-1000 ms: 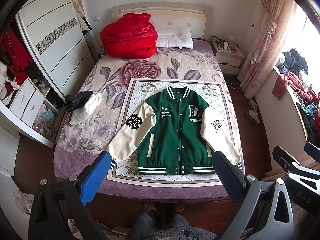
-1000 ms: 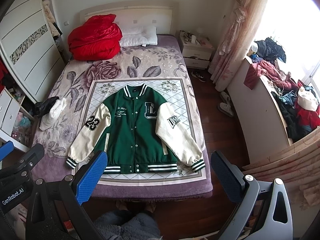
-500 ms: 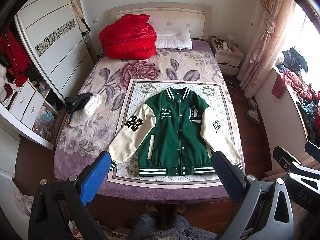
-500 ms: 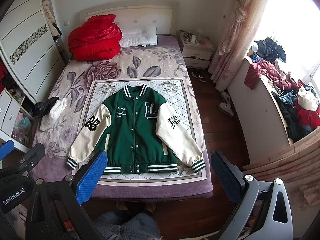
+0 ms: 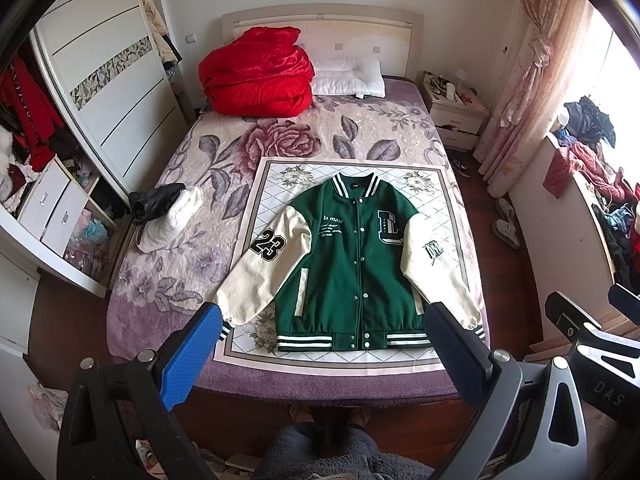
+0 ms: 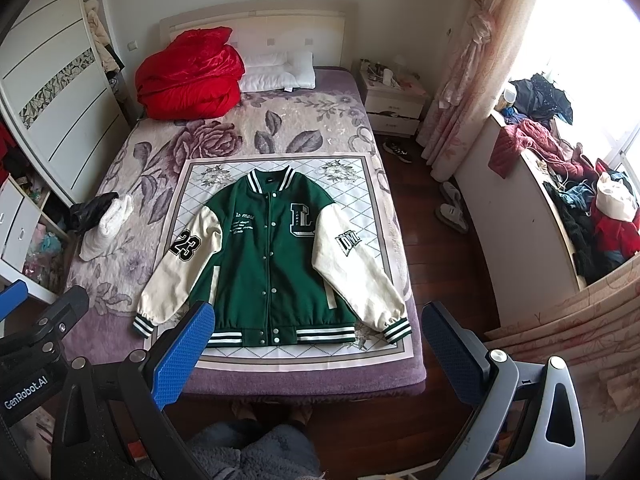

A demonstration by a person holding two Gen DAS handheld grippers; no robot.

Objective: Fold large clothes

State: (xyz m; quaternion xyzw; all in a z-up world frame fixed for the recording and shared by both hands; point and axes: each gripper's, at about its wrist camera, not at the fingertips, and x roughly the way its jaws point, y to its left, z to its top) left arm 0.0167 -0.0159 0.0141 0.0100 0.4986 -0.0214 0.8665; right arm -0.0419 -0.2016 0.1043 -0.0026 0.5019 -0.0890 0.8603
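While jacket (image 5: 352, 264) lies flat | left tool (image 5: 320, 344), right tool (image 6: 318, 344) wide apart, empty

A red quilt (image 5: 258, 74) lies beside a white pillow (image 5: 347, 77).

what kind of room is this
A home bedroom, most likely: a bed with a pillow at its headboard, a nightstand beside it, and a wardrobe along the wall.

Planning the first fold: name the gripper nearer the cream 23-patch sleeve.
Left. Left gripper hovers just short of the cream 23-patch sleeve; right gripper hangs farther right, nearer the other sleeve.
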